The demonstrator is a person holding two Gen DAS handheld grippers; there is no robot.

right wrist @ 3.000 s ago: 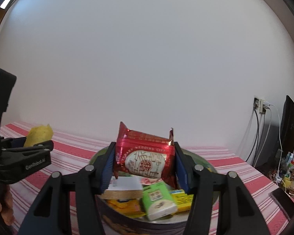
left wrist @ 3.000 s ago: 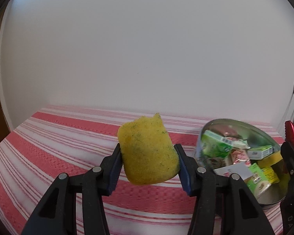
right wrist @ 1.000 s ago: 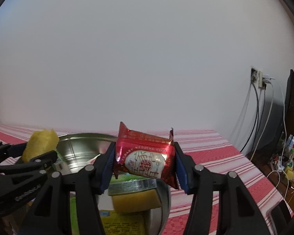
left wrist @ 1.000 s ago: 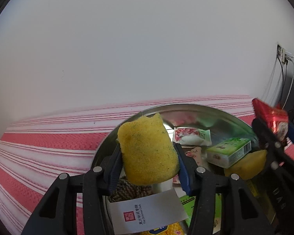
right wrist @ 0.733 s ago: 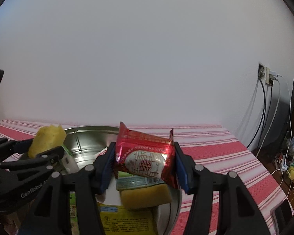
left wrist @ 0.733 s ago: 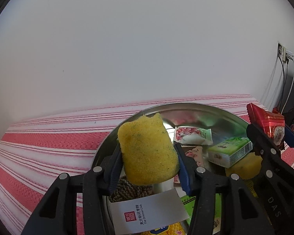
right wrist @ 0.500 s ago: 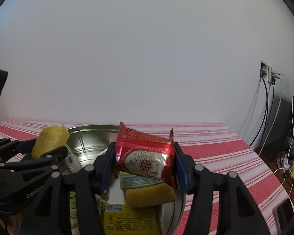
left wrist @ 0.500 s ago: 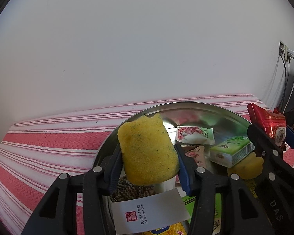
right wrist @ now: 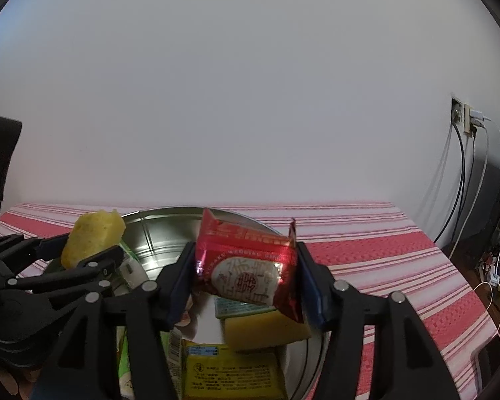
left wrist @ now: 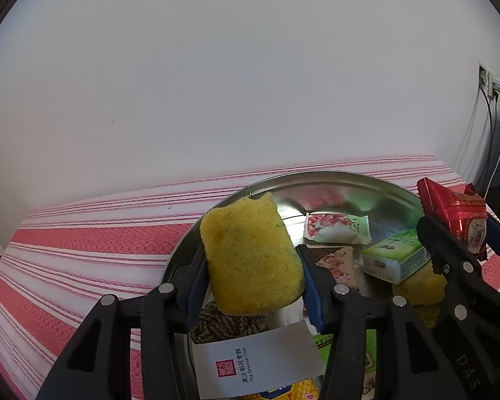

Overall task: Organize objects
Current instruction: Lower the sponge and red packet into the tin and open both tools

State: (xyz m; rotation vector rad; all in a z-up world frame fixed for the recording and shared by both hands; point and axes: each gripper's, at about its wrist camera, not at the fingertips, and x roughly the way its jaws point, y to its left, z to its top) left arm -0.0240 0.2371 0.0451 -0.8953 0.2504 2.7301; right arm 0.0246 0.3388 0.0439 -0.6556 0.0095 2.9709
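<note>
Over a round silver metal tin (left wrist: pixel 333 180), two pairs of black tongs are hovering. Left tongs (left wrist: pixel 253 275) are clamping one yellow, green-flecked sponge (left wrist: pixel 251 256). Right tongs (right wrist: pixel 246 276) are carrying one shiny red foil snack packet (right wrist: pixel 246 266), their jaws having just been easing apart around it. Inside the tin are lying one green box (left wrist: pixel 395 256), two pink-flowered sachets (left wrist: pixel 336 230), another yellow sponge (right wrist: pixel 266 330) and one white card (left wrist: pixel 256 361). Beneath is stretching a red-and-white striped bench (left wrist: pixel 83 243), backed by a plain white wall (left wrist: pixel 216 83) with one socket (right wrist: pixel 463 116) and its cables.
</note>
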